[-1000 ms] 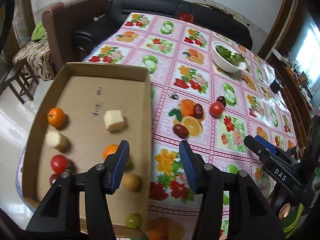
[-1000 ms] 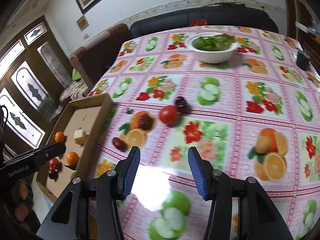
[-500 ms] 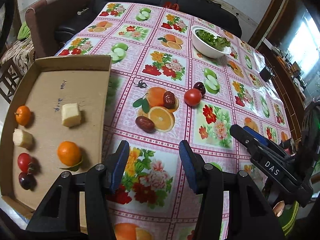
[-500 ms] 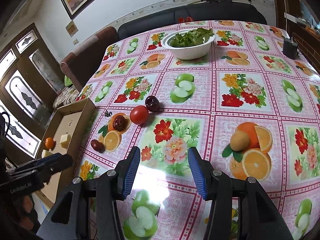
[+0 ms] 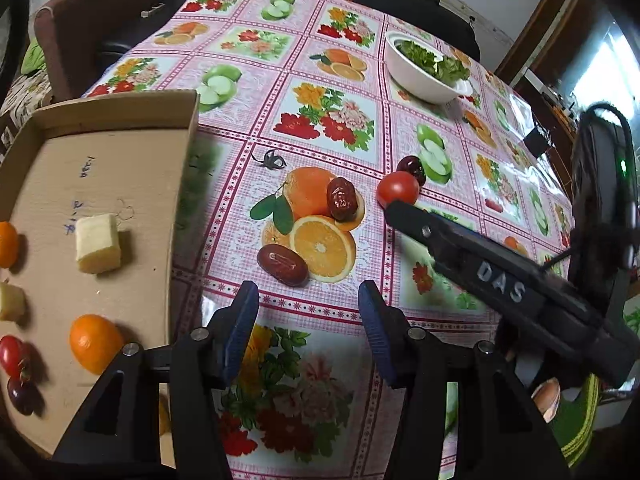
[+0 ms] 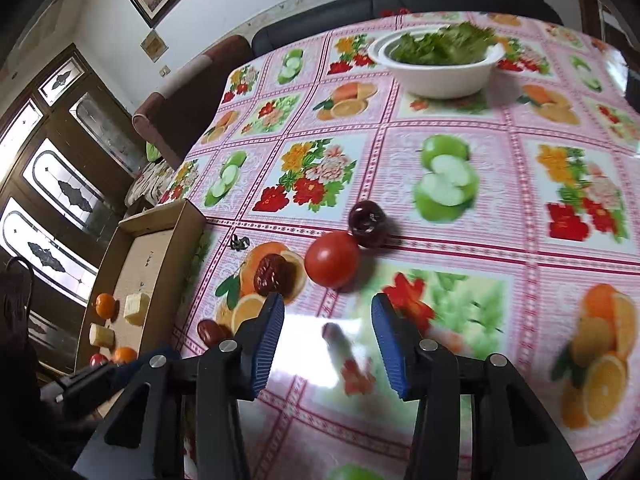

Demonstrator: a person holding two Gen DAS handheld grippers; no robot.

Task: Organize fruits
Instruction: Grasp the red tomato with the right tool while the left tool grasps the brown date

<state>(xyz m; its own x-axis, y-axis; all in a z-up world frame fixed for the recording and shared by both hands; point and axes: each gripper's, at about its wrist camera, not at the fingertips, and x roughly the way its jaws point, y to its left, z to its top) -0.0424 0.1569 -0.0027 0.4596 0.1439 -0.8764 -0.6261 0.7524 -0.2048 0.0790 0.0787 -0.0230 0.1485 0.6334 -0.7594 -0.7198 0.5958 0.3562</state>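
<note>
tomato [image 6: 331, 259] ahead of parted right jaws

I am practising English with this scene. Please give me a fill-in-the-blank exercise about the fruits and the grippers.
1. The white bowl holds green ____.
2. The tomato lies on the tablecloth, not in the cardboard ____.
3. Both the left gripper and the right gripper are ____ and hold nothing.
4. The dark cherry lies right ____ the tomato.

Missing words: leaves; tray; open; beside
</note>
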